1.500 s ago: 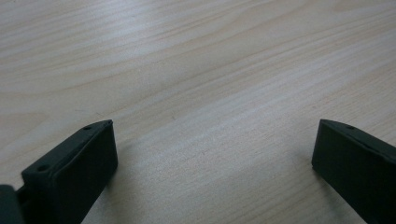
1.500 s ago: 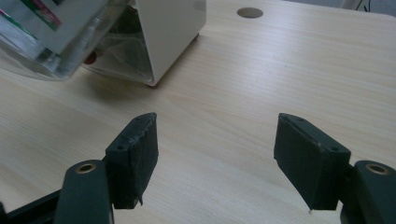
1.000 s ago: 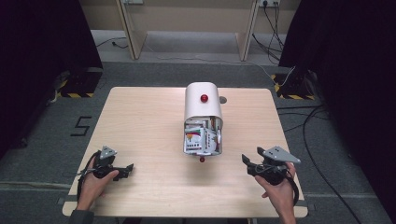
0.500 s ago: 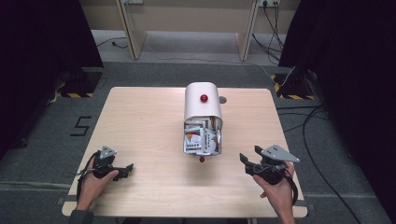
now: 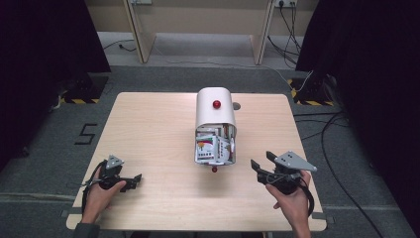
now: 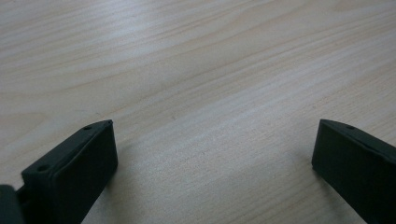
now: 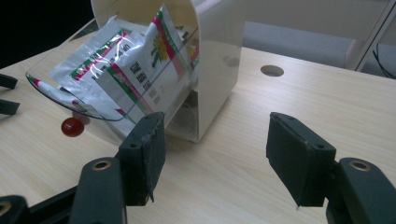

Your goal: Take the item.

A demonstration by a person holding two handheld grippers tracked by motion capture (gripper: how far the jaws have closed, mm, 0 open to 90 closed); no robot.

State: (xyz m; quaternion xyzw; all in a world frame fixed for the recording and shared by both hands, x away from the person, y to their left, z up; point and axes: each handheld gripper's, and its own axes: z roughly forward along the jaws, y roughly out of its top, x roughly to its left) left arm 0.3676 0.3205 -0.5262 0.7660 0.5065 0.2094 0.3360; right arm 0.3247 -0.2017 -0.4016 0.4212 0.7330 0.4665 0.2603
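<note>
The sachets [image 7: 140,74] sit inside the white dispenser [image 5: 215,111] at the centre of the counter [image 5: 148,129], behind its clear drop-down flap [image 7: 93,107]; their print is too blurred for you to read. Your left gripper [image 5: 130,181], lower left, is spread wide and empty. Your right gripper [image 5: 257,167], lower right, is also wide, holding nothing.

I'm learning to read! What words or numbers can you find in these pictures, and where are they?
"5": painted on the grey floor, left of the table.
Print on the packets inside the white dispenser: large characters and small lines, too blurred to read.
Nothing is written on the tongs.
</note>
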